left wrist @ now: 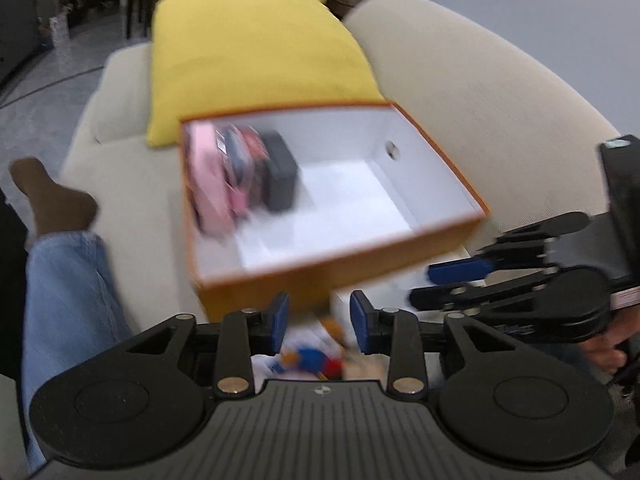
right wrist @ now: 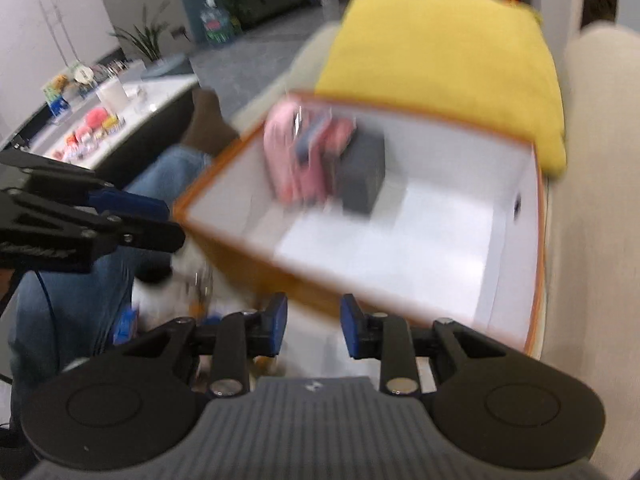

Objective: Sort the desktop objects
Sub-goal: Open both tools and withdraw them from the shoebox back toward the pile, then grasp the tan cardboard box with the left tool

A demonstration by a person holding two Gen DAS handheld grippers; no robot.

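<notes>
An orange box (left wrist: 340,276) with a white inside sits on a beige sofa; it also shows in the right wrist view (right wrist: 248,256). In its far left corner stand a pink item (left wrist: 210,184), a dark patterned one and a black block (left wrist: 282,176); the black block (right wrist: 362,176) and pink item (right wrist: 288,156) show in the right view too. My left gripper (left wrist: 319,322) is open and empty, just before the box's near wall, above colourful small items (left wrist: 312,358). My right gripper (right wrist: 313,326) is open and empty near the box's near edge.
A yellow cushion (left wrist: 248,52) lies behind the box. A person's jeans leg (left wrist: 64,300) and brown sock (left wrist: 56,200) are at the left. The right gripper shows at the right of the left view (left wrist: 500,276). A low table with small toys (right wrist: 92,128) stands far left.
</notes>
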